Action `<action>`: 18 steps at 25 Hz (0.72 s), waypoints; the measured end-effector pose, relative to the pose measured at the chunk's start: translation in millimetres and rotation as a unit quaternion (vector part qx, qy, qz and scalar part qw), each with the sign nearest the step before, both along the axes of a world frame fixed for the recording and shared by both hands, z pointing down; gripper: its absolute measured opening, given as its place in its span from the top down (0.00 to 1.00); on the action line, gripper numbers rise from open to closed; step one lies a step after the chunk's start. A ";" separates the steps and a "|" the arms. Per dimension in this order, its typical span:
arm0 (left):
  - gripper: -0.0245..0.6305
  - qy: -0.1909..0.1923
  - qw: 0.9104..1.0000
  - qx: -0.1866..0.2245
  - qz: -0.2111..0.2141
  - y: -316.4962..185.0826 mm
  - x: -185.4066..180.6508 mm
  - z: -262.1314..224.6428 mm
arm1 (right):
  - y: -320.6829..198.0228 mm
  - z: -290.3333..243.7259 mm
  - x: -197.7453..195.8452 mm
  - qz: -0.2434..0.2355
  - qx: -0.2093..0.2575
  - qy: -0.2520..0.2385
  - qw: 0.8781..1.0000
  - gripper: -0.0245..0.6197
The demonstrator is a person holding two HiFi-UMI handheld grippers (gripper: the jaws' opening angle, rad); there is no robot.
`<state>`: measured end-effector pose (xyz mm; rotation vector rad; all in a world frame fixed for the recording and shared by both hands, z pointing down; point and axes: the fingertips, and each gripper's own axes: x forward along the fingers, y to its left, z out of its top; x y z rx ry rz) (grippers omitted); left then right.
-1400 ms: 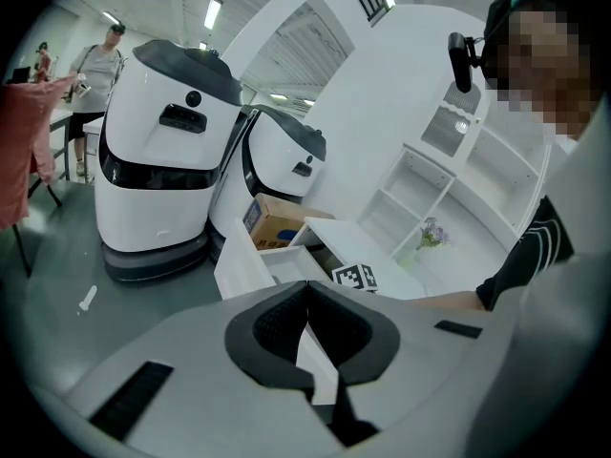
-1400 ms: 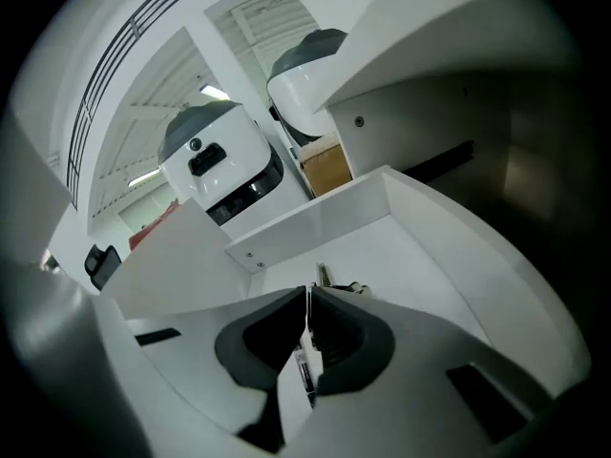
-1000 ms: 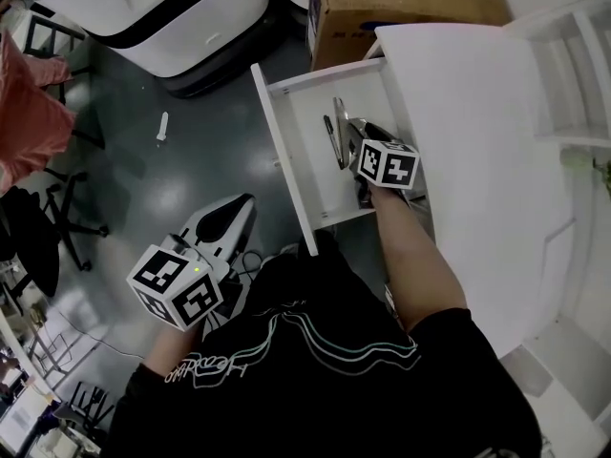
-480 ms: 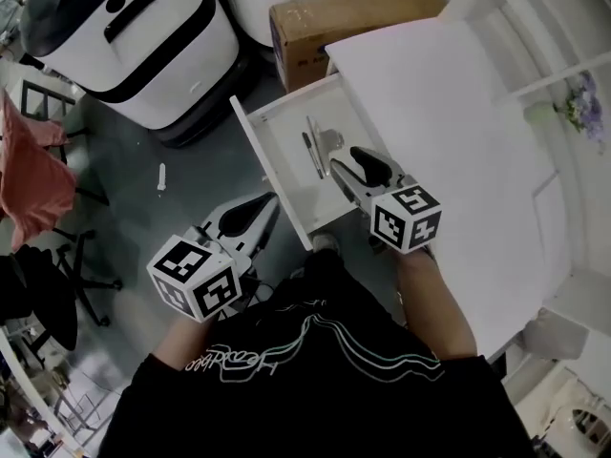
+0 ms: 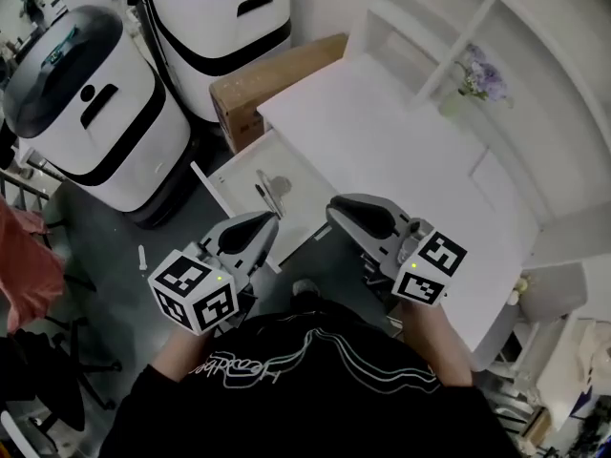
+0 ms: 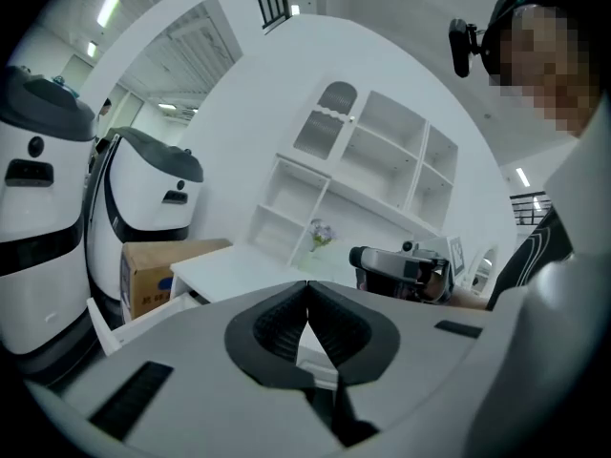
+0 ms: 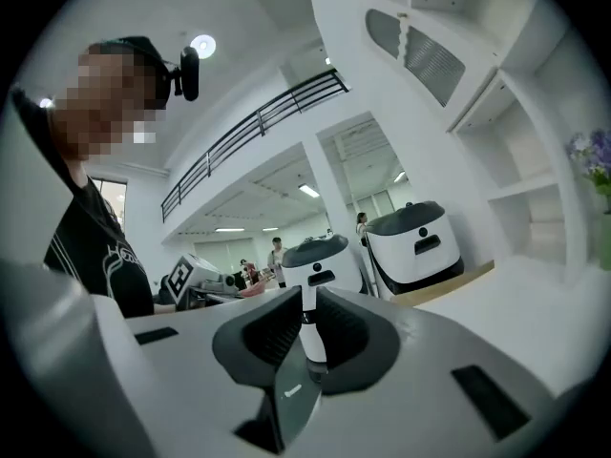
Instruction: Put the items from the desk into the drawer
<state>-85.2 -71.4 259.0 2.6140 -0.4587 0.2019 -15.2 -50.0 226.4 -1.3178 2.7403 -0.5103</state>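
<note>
The white drawer (image 5: 221,176) stands pulled out from the white desk (image 5: 382,146), with pens (image 5: 264,192) and a small grey item (image 5: 280,183) lying inside. No loose item shows on the desk top. Both grippers are held high, close to the person's chest and above the floor in front of the drawer. My left gripper (image 5: 270,220) (image 6: 306,284) is shut, its tips touching, empty. My right gripper (image 5: 336,210) (image 7: 305,299) has just been closing; a narrow gap stays between its pads and nothing is in it. It also shows as the right gripper (image 6: 401,270) in the left gripper view.
A cardboard box (image 5: 277,79) sits on the floor left of the desk. Two white machines (image 5: 86,122) (image 5: 215,27) stand beyond it. A white shelf unit with a small flower pot (image 5: 482,74) rises at the desk's back. People stand far off in the right gripper view.
My right gripper has come up out of the drawer and now hangs high in front of it. The left gripper has risen too. The head view has swung up over desk and shelves.
</note>
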 end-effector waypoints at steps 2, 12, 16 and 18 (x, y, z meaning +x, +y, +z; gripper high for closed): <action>0.93 0.007 1.000 0.014 0.011 9.7 2.8 -12.6 | 14.0 -8.6 2.2 0.005 0.003 -0.009 1.000 0.86; 0.93 0.023 0.998 0.044 0.041 38.1 11.4 -45.8 | 36.9 -19.5 5.7 0.044 0.007 0.020 0.999 0.89; 0.93 0.022 0.998 0.044 0.041 37.8 14.1 -44.6 | 36.4 -14.4 7.3 0.045 0.000 0.014 0.999 0.89; 0.93 0.019 0.998 0.044 0.039 36.4 15.6 -42.5 | 34.7 -10.8 7.4 0.044 -0.004 0.016 0.999 0.89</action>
